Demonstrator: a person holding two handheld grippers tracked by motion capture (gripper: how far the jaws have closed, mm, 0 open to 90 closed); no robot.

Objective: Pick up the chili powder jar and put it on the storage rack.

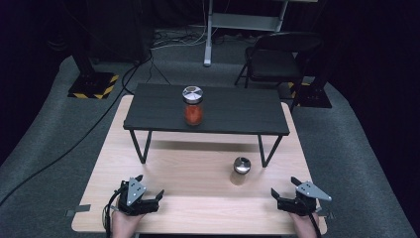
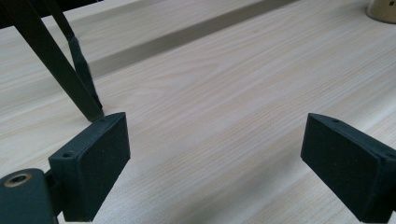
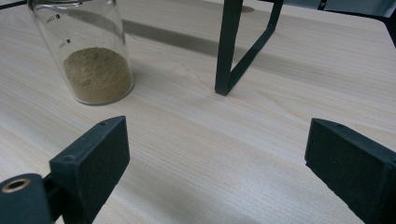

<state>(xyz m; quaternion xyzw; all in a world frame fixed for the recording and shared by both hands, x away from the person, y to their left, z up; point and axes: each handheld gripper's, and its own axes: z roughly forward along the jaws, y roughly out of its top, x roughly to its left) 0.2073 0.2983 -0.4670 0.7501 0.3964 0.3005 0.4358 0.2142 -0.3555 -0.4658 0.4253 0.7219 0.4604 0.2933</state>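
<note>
Left gripper (image 1: 149, 197) rests low at the near left of the wooden table (image 1: 198, 168), jaws spread wide, bare wood between them. Right gripper (image 1: 284, 190) sits at the near right edge, jaws equally wide, holding nothing. Nearest thing: a small glass jar (image 1: 240, 171) of tan powder, silver lid, standing upright ahead and left of the right gripper, well apart. Beyond it, a black shelf (image 1: 223, 111) on legs carries a jar of red powder (image 1: 192, 105).

The left gripper (image 2: 215, 161) held its 2 black jaws wide apart over bare pale wooden table (image 2: 224, 93) — a dark shelf leg (image 2: 56, 65) stood just beyond — nothing between them.
</note>
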